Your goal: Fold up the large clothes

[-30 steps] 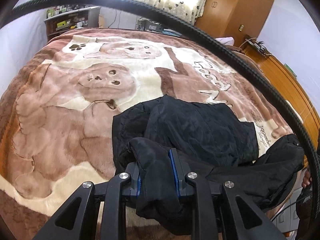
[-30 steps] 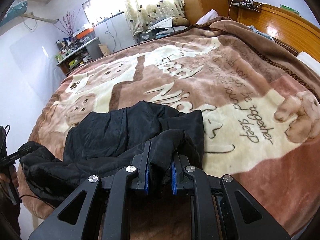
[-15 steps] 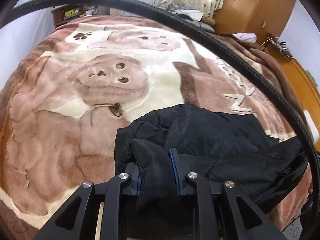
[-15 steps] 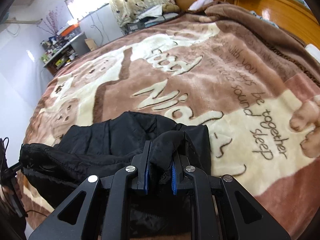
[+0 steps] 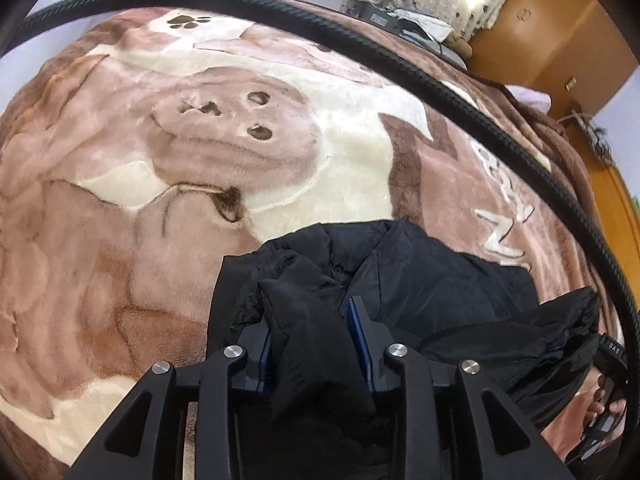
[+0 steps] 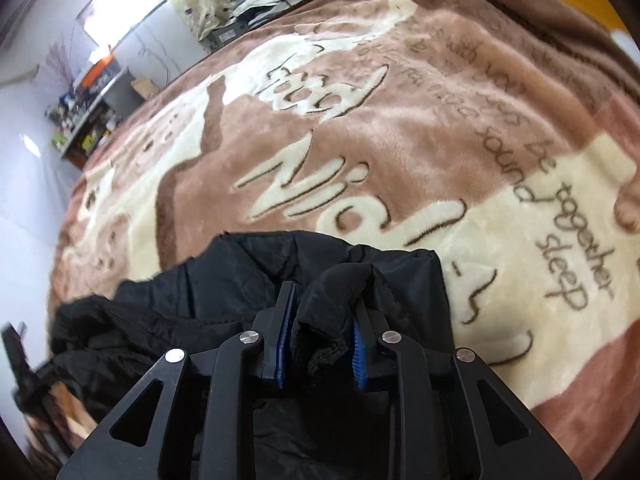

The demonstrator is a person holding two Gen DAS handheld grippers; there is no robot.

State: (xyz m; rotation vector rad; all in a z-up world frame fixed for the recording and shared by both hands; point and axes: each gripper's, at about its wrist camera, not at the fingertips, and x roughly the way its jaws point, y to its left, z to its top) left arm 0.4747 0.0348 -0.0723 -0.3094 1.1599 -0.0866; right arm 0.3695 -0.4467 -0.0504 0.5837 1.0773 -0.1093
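hand-held gripper [image 5: 310,320] amid crumpled black jacket [image 5: 420,280]

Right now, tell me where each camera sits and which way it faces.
Left wrist: sits on the left claw, looking steeply down over the black coat onto the bear blanket; the jaws, just opening, have coat fabric between them.
Right wrist: sits on the right claw, looking down across the coat and the lettered blanket; its jaws, just opening, stand around a coat fold.
Shared: coat, blanket.
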